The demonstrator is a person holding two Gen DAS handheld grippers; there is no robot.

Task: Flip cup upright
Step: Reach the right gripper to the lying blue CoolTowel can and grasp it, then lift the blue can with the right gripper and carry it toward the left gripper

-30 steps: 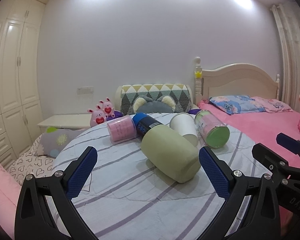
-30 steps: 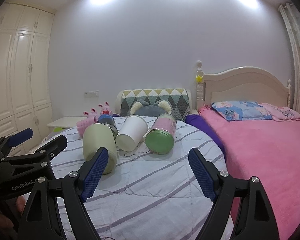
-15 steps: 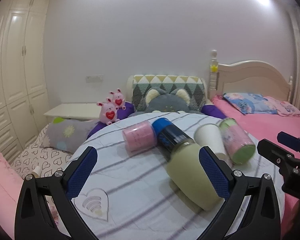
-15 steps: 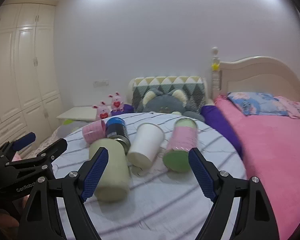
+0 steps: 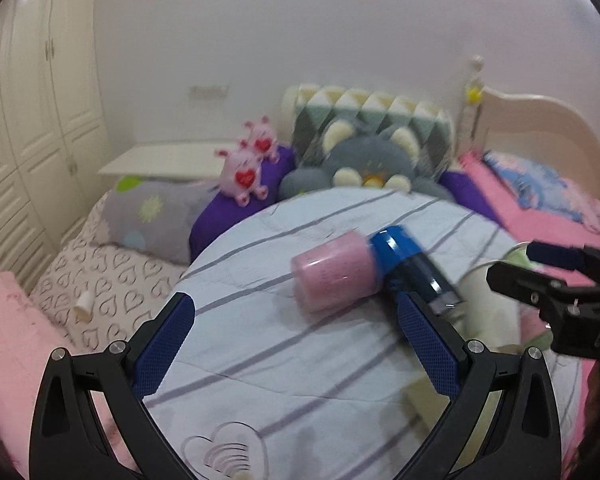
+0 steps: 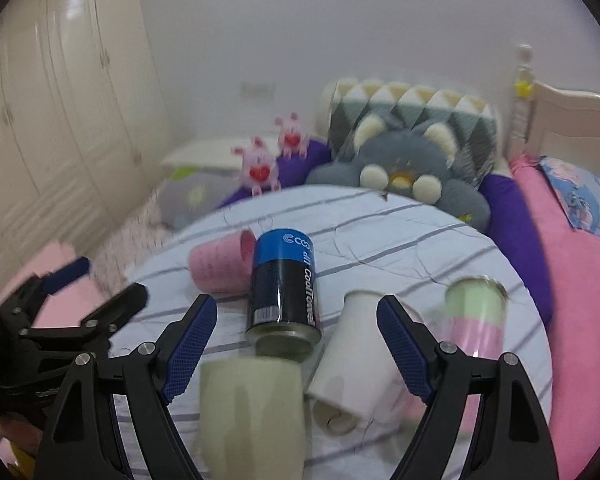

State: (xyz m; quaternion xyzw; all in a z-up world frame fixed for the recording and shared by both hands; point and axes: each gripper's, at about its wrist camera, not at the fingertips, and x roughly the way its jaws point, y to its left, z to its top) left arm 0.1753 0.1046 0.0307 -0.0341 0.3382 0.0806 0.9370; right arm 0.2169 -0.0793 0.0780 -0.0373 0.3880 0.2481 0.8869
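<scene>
Several cups and cans lie on their sides on the round striped table (image 5: 280, 360). In the right wrist view a pale green cup (image 6: 252, 408) lies nearest, between my open right gripper's (image 6: 296, 344) fingers, with a white paper cup (image 6: 356, 352) to its right. Behind them lie a blue and black can (image 6: 284, 284), a pink cup (image 6: 220, 266) and a pink and green tumbler (image 6: 474, 316). My left gripper (image 5: 296, 344) is open and empty over the table, with the pink cup (image 5: 334, 276) and the blue can (image 5: 412, 268) ahead of it.
The right gripper shows at the right edge of the left wrist view (image 5: 560, 300); the left gripper shows at the left of the right wrist view (image 6: 60, 312). Plush toys (image 5: 248, 172), a grey cushion (image 6: 404, 168) and a pink bed (image 6: 572, 260) surround the table.
Both grippers have moved forward and tilted down over the table. The cups now look nearer and lower in both views. Both grippers stay open.
</scene>
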